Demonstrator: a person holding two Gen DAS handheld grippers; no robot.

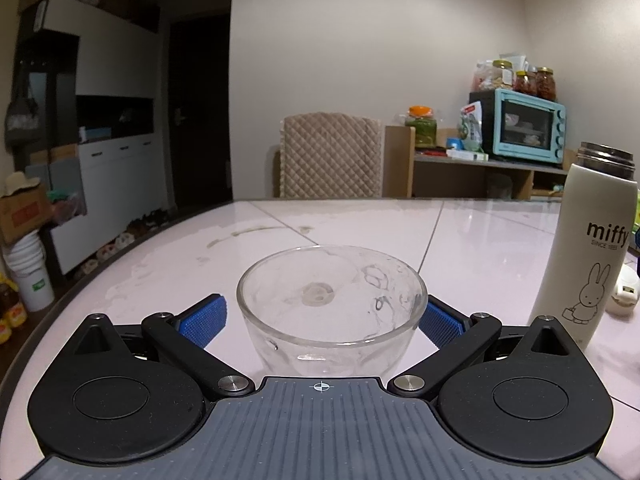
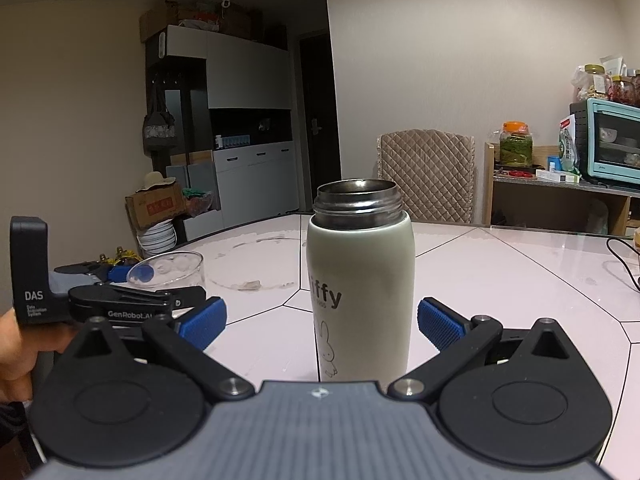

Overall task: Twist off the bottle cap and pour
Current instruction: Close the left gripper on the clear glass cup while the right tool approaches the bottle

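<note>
Nearest the lens, left gripper [image 1: 322, 320]: spread wide, blue pads [image 1: 204, 322] on either side of the glass bowl [image 1: 330, 304], apparently clear of its wall, though contact on the right cannot be ruled out. Bowl empty, upright, filmed with dried water marks. Right gripper [image 2: 322, 322]: likewise released, jaws apart, pads flanking the miffy bottle [image 2: 360, 280] without touching it. Bottle upright on the table [image 2: 500, 280], to the right of the bowl and near it; threaded steel neck bare, cap already off. Possibly the cap: a pale rounded object [image 1: 622, 294] just right of the bottle, half hidden, too unclear to call.

Step in hand, by judgement: unscrewing done, pouring not yet begun. Next move probably calls for closing the right pads firmly on the bottle's mid-body, lifting, carrying the mouth over the bowl's rim and tilting slowly; left jaws closing on the bowl to steady it. Smooth painted wall likely slippery, so a square, centred grip needed.

Table glossy white with dark seams, smeared and ring-stained beyond the bowl. Behind the bottle, a quilted chair back [image 2: 426, 174]; right of that, a wooden shelf with a turquoise oven [image 1: 528, 126] and jars. Far left of the bowl, white cabinets [image 1: 116, 160], dark doorway, stacked buckets.
</note>
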